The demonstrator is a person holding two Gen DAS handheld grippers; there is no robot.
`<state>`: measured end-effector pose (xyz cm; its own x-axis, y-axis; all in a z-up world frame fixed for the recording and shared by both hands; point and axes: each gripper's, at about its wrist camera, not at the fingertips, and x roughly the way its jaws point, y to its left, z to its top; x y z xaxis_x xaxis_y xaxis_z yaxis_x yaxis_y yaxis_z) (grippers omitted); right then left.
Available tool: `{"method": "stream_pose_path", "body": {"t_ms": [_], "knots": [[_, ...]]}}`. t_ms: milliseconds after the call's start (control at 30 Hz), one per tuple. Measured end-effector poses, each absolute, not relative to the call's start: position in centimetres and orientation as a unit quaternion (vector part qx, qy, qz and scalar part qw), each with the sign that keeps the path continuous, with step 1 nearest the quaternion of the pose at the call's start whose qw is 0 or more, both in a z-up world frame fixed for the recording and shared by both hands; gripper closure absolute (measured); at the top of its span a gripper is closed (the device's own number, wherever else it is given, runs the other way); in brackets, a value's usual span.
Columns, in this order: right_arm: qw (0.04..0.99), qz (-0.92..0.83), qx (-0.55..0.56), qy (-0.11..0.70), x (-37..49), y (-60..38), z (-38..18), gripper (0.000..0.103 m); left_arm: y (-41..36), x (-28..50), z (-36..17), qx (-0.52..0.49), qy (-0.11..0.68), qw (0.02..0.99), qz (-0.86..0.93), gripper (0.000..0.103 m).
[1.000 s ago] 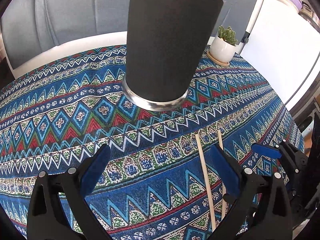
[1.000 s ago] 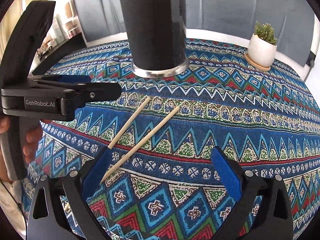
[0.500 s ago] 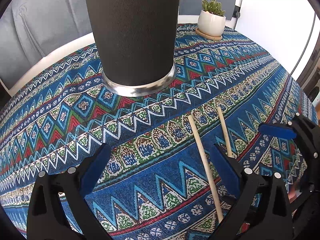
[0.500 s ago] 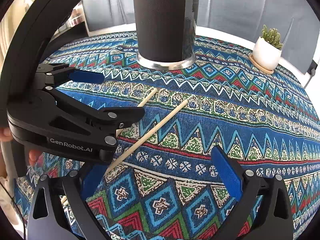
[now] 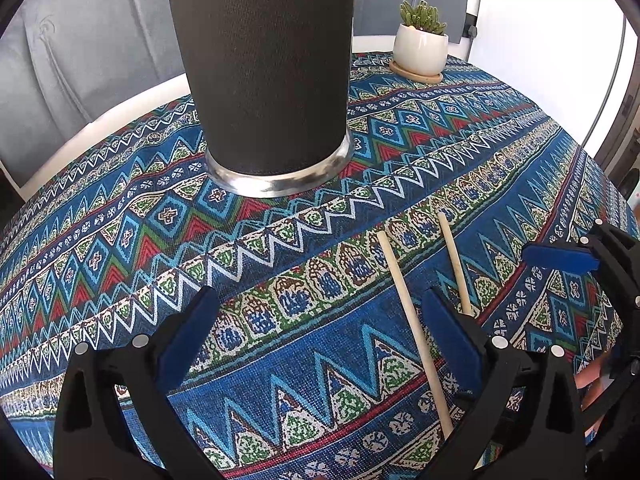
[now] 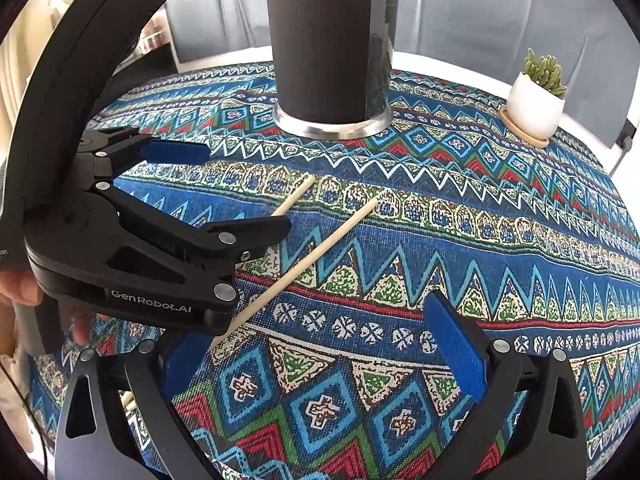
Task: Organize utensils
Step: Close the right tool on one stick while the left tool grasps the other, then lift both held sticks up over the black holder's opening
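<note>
Two wooden chopsticks lie side by side on the patterned tablecloth: one (image 5: 412, 320) (image 6: 316, 252) longer in view, the other (image 5: 454, 256) (image 6: 294, 196) partly hidden by a gripper. A tall black utensil holder (image 5: 260, 64) (image 6: 328, 40) with a metal base stands behind them. My left gripper (image 5: 320, 332) (image 6: 224, 192) is open and empty, low over the cloth, its right finger between the chopsticks. My right gripper (image 6: 320, 348) is open and empty, just behind the chopsticks; one blue pad of it shows in the left wrist view (image 5: 560, 258).
A small cactus in a white pot (image 5: 420, 46) (image 6: 536, 100) stands on a wooden saucer at the back right. The round table's edge (image 5: 100, 124) curves close behind the holder. Grey chair backs stand beyond it.
My left gripper has moved forward and lower toward the holder and the chopsticks. It now covers more of the chopsticks in the right wrist view. Both grippers stay open.
</note>
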<state>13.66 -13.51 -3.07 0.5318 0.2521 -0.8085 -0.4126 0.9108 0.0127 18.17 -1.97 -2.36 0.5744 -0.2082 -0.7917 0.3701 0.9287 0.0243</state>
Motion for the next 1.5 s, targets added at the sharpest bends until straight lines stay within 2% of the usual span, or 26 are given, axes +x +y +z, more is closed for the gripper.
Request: {"method": "stream_pose_path", "body": {"t_ms": [267, 433, 467, 500, 533, 600, 667, 700, 733, 767, 800, 900, 1100, 1500], "knots": [[0.87, 0.19, -0.091, 0.445, 13.4, -13.6, -3.0, 0.007, -2.1, 17.8, -2.4, 0.087, 0.433, 0.884, -0.152, 0.004], [0.872, 0.184, -0.091, 0.445, 12.9, -15.3, -2.8, 0.012, -1.7, 16.5, -2.4, 0.083, 0.433, 0.887, -0.14, 0.006], [0.873, 0.186, -0.092, 0.441, 12.7, -15.8, -2.6, 0.024, -1.5, 16.1, -2.3, 0.083, 0.431, 0.888, -0.14, 0.008], [0.876, 0.186, -0.091, 0.435, 12.6, -16.4, -2.4, 0.04, -1.3, 15.6, -2.2, 0.084, 0.428, 0.889, -0.141, 0.013], [0.878, 0.185, -0.087, 0.432, 12.5, -17.1, -2.2, 0.047, -1.1, 15.1, -2.2, 0.084, 0.425, 0.89, -0.141, 0.019], [0.882, 0.185, -0.08, 0.427, 12.5, -18.5, -1.9, 0.077, -0.5, 14.2, -2.0, 0.088, 0.425, 0.889, -0.144, 0.027], [0.883, 0.182, -0.058, 0.43, 12.8, -20.3, -1.6, 0.093, 0.2, 13.3, -1.8, 0.086, 0.426, 0.888, -0.149, 0.04], [0.88, 0.192, -0.039, 0.432, 12.9, -21.2, -1.7, 0.095, 0.6, 12.9, -1.6, 0.084, 0.425, 0.889, -0.149, 0.054], [0.877, 0.202, -0.024, 0.435, 13.1, -22.0, -1.8, 0.096, 1.1, 12.6, -1.5, 0.08, 0.424, 0.89, -0.147, 0.067], [0.874, 0.207, -0.013, 0.439, 13.1, -22.6, -1.8, 0.097, 1.7, 12.4, -1.5, 0.073, 0.425, 0.89, -0.145, 0.074], [0.872, 0.21, -0.001, 0.443, 13.2, -23.0, -1.8, 0.097, 2.3, 12.3, -1.5, 0.064, 0.428, 0.89, -0.142, 0.088], [0.858, 0.225, 0.051, 0.459, 13.5, -24.5, -2.0, 0.098, 4.5, 12.3, -1.5, 0.005, 0.432, 0.891, -0.138, 0.096], [0.862, 0.24, 0.077, 0.441, 12.7, -26.5, -0.7, 0.099, 5.3, 10.9, -0.8, -0.027, 0.404, 0.907, -0.12, 0.098], [0.899, 0.266, 0.079, 0.339, 11.7, -28.0, 6.8, 0.099, 7.1, 12.2, 4.6, -0.052, 0.371, 0.924, -0.082, 0.098]]}}
